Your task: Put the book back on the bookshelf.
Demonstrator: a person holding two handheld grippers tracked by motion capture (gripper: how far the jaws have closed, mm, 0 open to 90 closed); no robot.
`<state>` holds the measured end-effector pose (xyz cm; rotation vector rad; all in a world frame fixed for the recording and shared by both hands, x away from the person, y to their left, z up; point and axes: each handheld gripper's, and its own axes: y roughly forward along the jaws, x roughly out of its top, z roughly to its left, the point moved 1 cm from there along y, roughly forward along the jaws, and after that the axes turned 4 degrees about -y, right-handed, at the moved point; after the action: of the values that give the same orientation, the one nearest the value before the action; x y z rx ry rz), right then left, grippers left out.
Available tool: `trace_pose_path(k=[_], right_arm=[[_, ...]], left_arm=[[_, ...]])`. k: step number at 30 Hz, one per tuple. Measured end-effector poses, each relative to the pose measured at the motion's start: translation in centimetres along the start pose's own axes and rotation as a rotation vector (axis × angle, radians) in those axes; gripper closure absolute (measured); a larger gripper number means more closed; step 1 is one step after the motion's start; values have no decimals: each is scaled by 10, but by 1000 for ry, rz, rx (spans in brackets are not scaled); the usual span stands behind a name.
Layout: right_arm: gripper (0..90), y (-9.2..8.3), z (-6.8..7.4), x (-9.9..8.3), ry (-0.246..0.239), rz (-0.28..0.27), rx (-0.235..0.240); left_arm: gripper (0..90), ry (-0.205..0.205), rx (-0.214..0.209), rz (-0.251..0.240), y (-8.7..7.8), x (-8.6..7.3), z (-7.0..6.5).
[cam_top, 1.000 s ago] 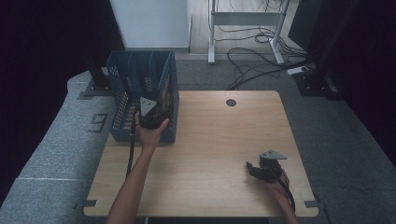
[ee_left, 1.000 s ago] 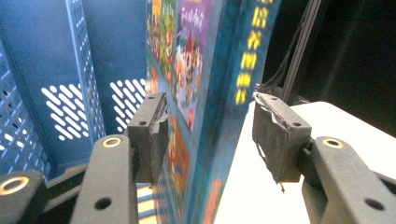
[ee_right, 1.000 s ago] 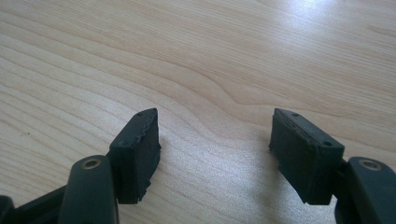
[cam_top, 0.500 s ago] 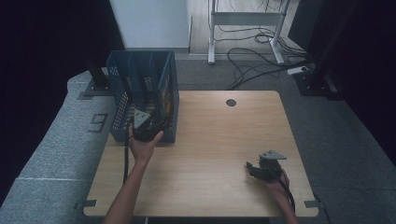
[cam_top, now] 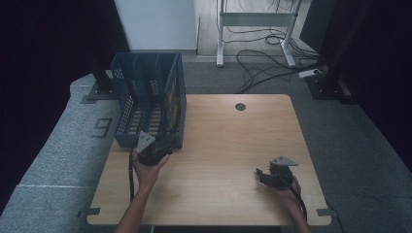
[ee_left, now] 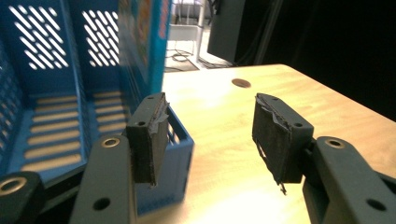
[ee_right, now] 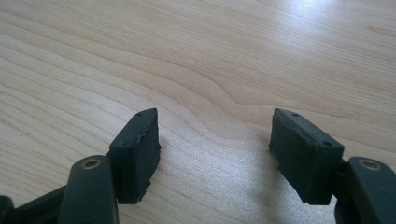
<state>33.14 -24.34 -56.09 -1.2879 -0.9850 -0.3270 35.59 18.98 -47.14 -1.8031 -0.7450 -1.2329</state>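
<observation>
A blue slotted file crate (cam_top: 145,92) stands on the table's left rear part, with a colourful flat item (cam_top: 174,99) upright in its right compartment. My left gripper (cam_top: 165,144) is at the crate's near right corner, open and holding nothing. In the left gripper view its pads (ee_left: 148,135) straddle the crate's corner (ee_left: 175,140), with the printed item (ee_left: 142,37) blurred just behind. My right gripper (cam_top: 265,174) rests low near the table's front right, open over bare wood (ee_right: 210,93).
The wooden table (cam_top: 228,145) has a round cable hole (cam_top: 240,107) at its rear middle. Grey carpet surrounds it, with cables (cam_top: 262,63) and a white desk frame (cam_top: 257,19) behind. Dark curtains stand on both sides.
My left gripper has drawn back out of the crate toward the person, from over the right compartment to the crate's near corner. The right gripper has stayed put.
</observation>
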Motion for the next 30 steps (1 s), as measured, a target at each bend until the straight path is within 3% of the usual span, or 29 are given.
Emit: trace_pose_path(k=[8,15,16,19,23,30], right_arm=[[325,0,0,0,0,0,0],[324,0,0,0,0,0,-1],[324,0,0,0,0,0,-1],[324,0,0,0,0,0,-1],[325,0,0,0,0,0,-1],[324,0,0,0,0,0,-1]], left_arm=[[455,-44,-69,16,-11,-21,-4],[449,-36,-91,52,-19,-36,-9],[444,-29,-97,85,-18,-42,-10],[440,-34,-109,120,-18,-49,-10],[435,-6,-111,169,-15,-60,-10],[437,5,-114,196,-12,-68,-12]])
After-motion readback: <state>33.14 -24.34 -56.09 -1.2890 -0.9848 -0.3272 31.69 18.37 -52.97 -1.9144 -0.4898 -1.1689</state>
